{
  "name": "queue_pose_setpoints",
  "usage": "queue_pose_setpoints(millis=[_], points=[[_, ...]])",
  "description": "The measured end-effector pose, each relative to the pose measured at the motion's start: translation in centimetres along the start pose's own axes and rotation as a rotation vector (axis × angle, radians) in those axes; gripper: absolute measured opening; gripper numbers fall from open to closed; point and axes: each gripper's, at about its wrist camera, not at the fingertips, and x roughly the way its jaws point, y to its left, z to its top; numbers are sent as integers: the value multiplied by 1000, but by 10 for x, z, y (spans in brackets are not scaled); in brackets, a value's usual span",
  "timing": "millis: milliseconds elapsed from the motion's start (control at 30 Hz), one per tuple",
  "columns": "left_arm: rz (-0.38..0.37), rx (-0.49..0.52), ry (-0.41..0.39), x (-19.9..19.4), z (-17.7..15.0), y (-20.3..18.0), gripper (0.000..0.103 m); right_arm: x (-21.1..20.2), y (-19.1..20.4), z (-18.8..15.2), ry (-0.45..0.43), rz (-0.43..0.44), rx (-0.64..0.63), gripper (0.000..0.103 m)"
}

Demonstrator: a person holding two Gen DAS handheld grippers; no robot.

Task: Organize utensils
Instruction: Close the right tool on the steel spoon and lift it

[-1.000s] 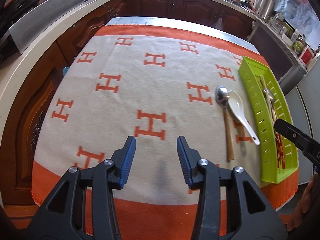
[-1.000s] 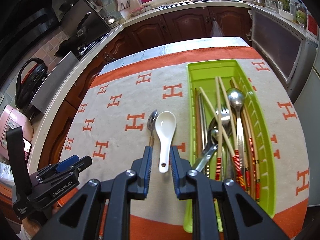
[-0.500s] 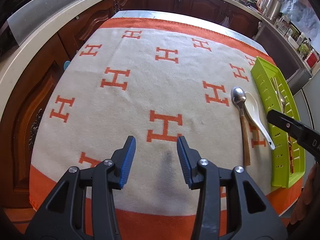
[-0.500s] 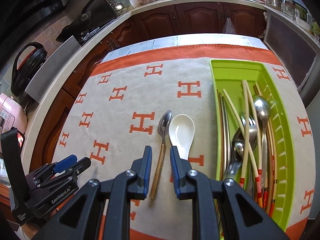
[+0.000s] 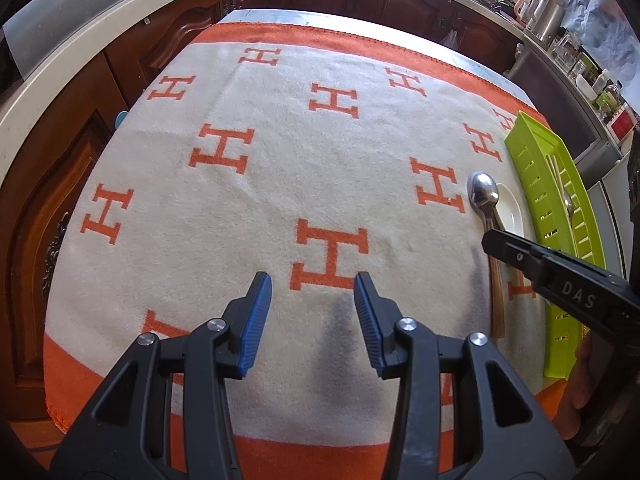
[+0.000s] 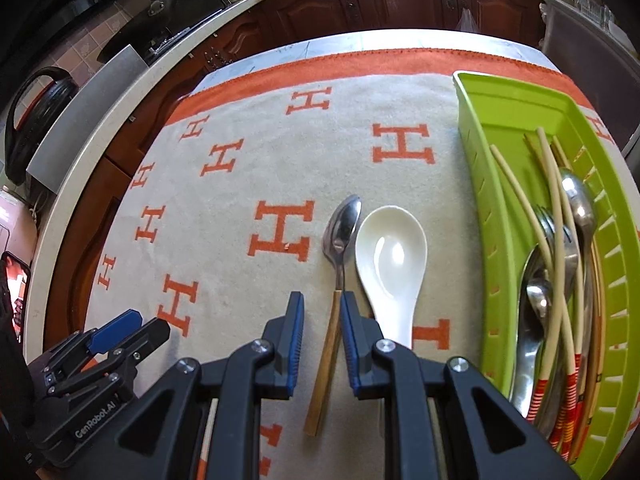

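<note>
Straddling the wooden-handled spoon (image 6: 335, 300), the right gripper (image 6: 322, 312) has its jaws part-open, one pad each side of the handle w/ a gap on both sides, so nothing is pinched yet. The handle lies roughly along the gripper's axis, which looks like a setup for a close straight across the narrow wood. The steel bowl points away from the camera, and the spoon lies flat on the H-pattern cloth (image 6: 240, 168).

Just beside it on the right is the white ceramic soup spoon (image 6: 390, 264), bowl up, parallel to the first; its handle passes under the right-hand finger, so that jaw sits close to it. Judgement: closing could nudge the ceramic spoon, since the two lie almost touching.

The green utensil tray (image 6: 516, 100) sits further right on the same cloth, already holding chopsticks (image 6: 548, 216), a fork and metal spoons laid lengthwise. Prob. the destination for both loose spoons; two items appear left to sort.

The left gripper (image 5: 312, 312) hovers over bare cloth well apart from the spoons, jaws open, holding nothing. It seems parked out of the way, leaving the right side to do the pick. From the left wrist view the right gripper's black finger crosses over the spoon handles, w/ the tray beyond it.
</note>
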Motion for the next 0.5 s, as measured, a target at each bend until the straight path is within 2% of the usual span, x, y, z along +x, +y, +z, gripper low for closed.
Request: queue_pose_setpoints(millis=[500], points=[[-16, -20, 8, 9, 2, 6, 40, 14, 10, 17, -74, -53, -39, 19]])
